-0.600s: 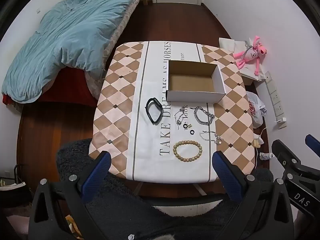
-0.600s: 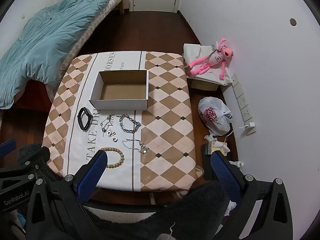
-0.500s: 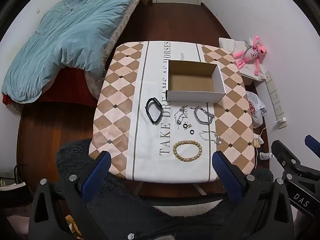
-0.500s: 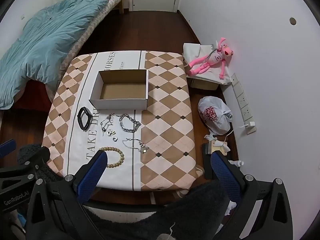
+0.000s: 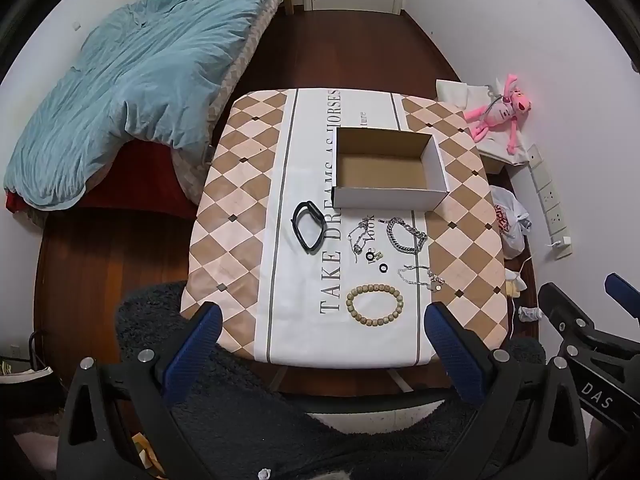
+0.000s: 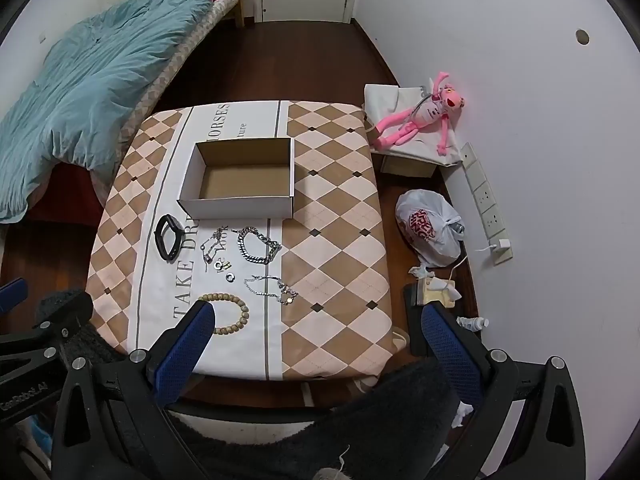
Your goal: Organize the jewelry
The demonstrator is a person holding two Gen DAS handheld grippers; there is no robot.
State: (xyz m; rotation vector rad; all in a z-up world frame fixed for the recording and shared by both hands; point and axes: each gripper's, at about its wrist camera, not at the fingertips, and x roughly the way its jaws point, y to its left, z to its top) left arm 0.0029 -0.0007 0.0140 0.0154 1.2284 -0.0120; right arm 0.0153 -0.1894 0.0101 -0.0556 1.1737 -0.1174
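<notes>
An empty white cardboard box (image 5: 390, 198) (image 6: 240, 206) stands on a checked tablecloth (image 5: 240, 184) (image 6: 336, 216). In front of it lie a black band (image 5: 307, 226) (image 6: 168, 236), a heavy silver chain (image 5: 406, 236) (image 6: 258, 245), a thin chain (image 5: 360, 236) (image 6: 211, 246), small rings (image 5: 376, 260) (image 6: 224, 270), a thin pendant chain (image 5: 422, 277) (image 6: 272, 290) and a wooden bead bracelet (image 5: 374, 305) (image 6: 230, 314). My left gripper (image 5: 320, 340) and right gripper (image 6: 316, 336) are both open, empty, held high above the table's near edge.
A bed with a blue duvet (image 5: 132, 80) is at the left. A pink plush toy (image 6: 420, 120), a plastic bag (image 6: 428, 228) and a power strip (image 6: 486, 204) lie by the right wall. A dark fleece sleeve (image 5: 280, 420) is below the grippers.
</notes>
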